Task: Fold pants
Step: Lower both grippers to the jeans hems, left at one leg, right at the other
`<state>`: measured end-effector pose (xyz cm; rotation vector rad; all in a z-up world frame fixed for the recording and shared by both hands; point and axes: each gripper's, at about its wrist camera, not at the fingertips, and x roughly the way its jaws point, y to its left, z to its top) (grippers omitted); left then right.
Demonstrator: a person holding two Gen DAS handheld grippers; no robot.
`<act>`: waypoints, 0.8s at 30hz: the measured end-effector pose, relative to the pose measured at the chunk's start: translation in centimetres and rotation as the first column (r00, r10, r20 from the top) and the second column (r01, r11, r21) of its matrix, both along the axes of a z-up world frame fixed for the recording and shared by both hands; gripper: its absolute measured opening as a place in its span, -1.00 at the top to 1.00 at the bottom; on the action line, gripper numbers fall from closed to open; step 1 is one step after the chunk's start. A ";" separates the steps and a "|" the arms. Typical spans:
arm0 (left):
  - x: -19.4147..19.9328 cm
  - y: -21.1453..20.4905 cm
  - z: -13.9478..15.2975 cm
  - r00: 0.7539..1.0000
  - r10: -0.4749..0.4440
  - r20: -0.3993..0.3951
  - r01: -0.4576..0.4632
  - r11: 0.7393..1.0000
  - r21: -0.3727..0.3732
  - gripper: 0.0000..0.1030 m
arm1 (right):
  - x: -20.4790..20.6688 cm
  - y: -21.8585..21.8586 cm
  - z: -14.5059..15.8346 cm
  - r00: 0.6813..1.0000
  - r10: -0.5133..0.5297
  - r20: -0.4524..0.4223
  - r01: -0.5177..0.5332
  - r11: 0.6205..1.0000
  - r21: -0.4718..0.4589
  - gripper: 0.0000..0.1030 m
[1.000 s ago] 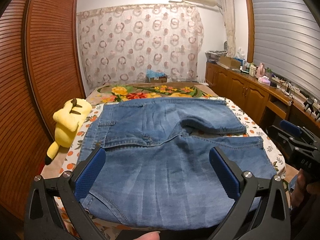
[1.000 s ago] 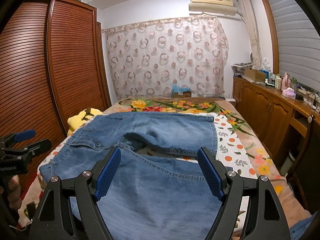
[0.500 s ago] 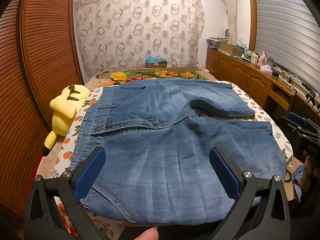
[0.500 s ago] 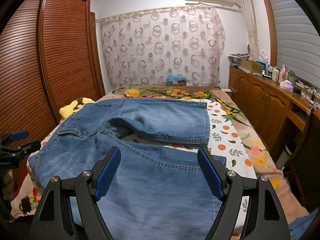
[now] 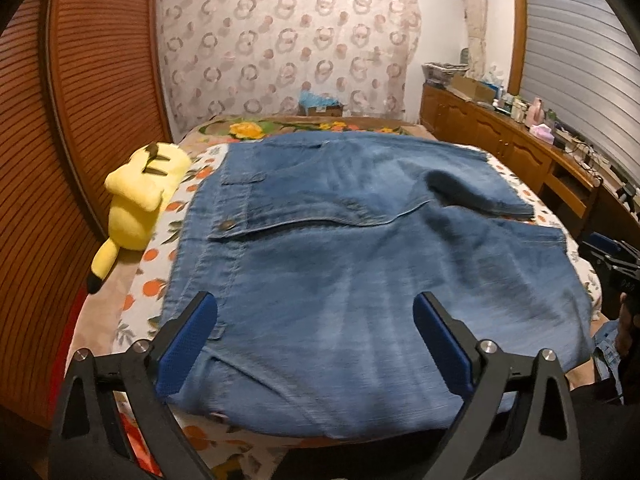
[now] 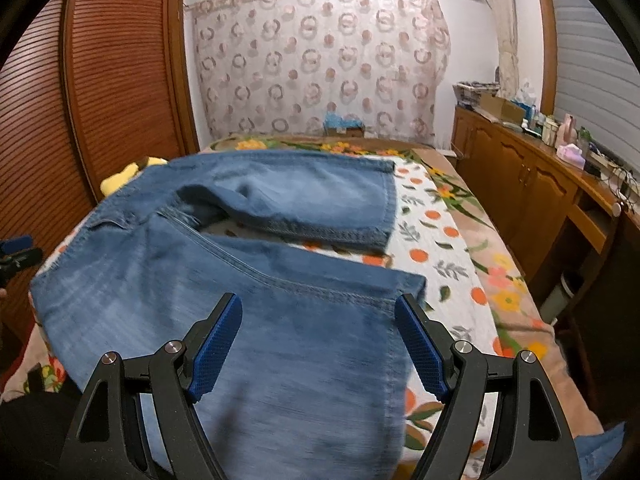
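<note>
- Jeans [image 5: 360, 264]: faded blue denim, spread flat across the bed [image 6: 452, 248], waistband toward the left side, two legs toward the right. Stitched seams, a metal button and a flap pocket are seen near the waist.
- The far leg is laid a little apart from the near leg, with a strip of the bedspread exposed between them; hems are double-stitched.
- Bedspread: white cloth printed with oranges and leaves, over a flowered cover.
- A soft yellow plush toy [image 5: 140, 204] is laid just beside the waistband, against the slatted wooden doors [image 5: 100, 100].
- Left gripper [image 5: 316, 320]: black frame, blue textured pads. Jaws are set wide and are closing slightly; denim is seen below them, nothing is pinched. It is angled down over the waist end.
- Right gripper [image 6: 318, 324]: jaws held wide apart, nothing grasped, tilted down above the near leg by its hem.
</note>
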<state>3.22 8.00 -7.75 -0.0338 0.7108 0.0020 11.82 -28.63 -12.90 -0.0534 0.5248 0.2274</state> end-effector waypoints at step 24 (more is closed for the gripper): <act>-1.1 9.3 -6.7 0.972 0.185 -0.145 -0.186 0.983 0.008 -0.45 | -6.0 -1.4 -0.2 0.995 -0.024 -0.098 0.021 0.999 -0.027 -0.54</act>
